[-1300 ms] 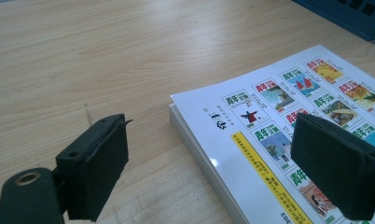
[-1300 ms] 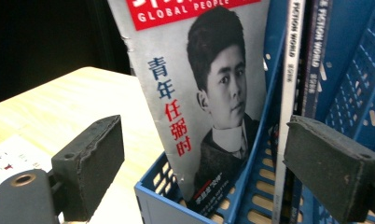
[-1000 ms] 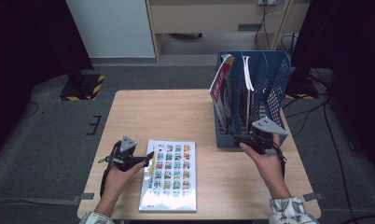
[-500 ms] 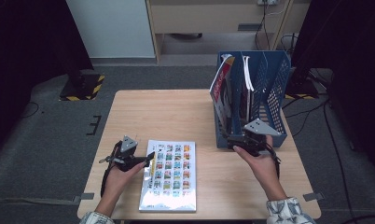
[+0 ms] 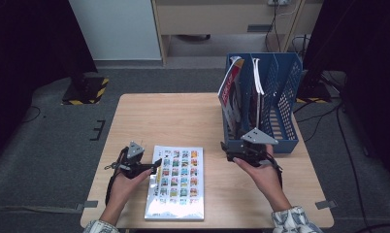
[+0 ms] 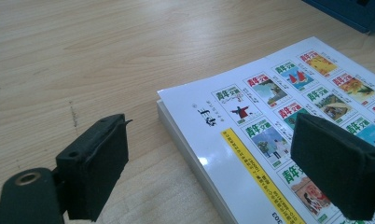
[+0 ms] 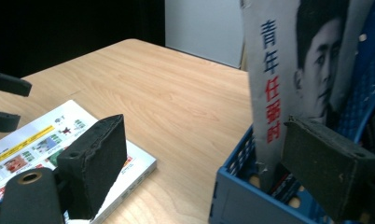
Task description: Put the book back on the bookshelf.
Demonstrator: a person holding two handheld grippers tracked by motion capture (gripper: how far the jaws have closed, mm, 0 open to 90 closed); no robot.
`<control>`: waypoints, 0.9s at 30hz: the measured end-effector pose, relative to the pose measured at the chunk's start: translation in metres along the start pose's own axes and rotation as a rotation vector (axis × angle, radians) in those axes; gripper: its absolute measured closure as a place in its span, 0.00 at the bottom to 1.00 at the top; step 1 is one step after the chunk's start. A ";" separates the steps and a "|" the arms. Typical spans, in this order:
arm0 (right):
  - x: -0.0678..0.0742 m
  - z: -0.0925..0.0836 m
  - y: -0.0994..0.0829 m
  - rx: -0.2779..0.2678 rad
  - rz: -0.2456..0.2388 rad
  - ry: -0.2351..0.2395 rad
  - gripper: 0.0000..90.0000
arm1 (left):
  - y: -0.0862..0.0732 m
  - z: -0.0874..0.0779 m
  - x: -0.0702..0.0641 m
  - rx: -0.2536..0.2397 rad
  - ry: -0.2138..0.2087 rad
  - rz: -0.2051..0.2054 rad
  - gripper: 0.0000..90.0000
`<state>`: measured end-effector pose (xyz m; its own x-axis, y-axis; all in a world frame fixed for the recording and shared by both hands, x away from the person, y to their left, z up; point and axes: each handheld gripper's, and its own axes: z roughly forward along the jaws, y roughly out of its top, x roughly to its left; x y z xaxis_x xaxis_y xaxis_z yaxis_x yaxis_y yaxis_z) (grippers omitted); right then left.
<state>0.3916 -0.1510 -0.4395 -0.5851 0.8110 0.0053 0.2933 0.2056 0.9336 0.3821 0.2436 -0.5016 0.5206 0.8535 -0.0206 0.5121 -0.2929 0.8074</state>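
Lying flat near the front edge of the wooden table [image 5: 183, 116], a thick white book [image 5: 176, 182] shows a grid of small colourful cover thumbnails face up. Left gripper [image 5: 156, 166] sits at the book's left edge, jaws spread wide with nothing pressed between them; in the left gripper view one pad [image 6: 94, 163] hovers over bare wood and the other over the cover, so the book's corner lies in the gap, pads apart from it as far as can be seen. Right gripper [image 5: 227, 150] is at the front left corner of the blue file rack [image 5: 285, 92], which stands at the table's right side. Its jaws stand wide open too, holding nothing. In the right gripper view the left pad [image 7: 97, 158] hangs over the table between the flat book and the rack, the right pad sits at the rack's front wall, just below a standing magazine [image 7: 274, 84] with red and blue characters on its spine and a printed portrait. Whether that pad touches the rack is hard to tell from this angle. Several more books or magazines [image 5: 253, 92] stand upright in the rack's left slots, leaning slightly left. Both of the person's hands come in from the bottom, well apart.
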 end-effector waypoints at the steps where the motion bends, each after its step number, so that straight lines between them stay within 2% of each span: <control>1: 0.003 0.002 -0.002 0.013 -0.008 0.008 0.16 | 0.000 0.000 0.000 0.001 -0.001 -0.001 0.12; 13: 0.019 0.012 -0.010 0.052 -0.059 0.045 0.22 | 0.000 0.000 -0.001 0.002 -0.002 0.000 0.12; 27: 0.037 0.026 -0.021 0.112 -0.101 0.090 0.22 | -0.001 0.002 -0.001 0.013 -0.004 0.004 0.12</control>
<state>0.3834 -0.1109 -0.4687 -0.6797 0.7319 -0.0493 0.3094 0.3470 0.8854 0.3823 0.2419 -0.5030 0.5251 0.8508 -0.0199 0.5192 -0.3017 0.7996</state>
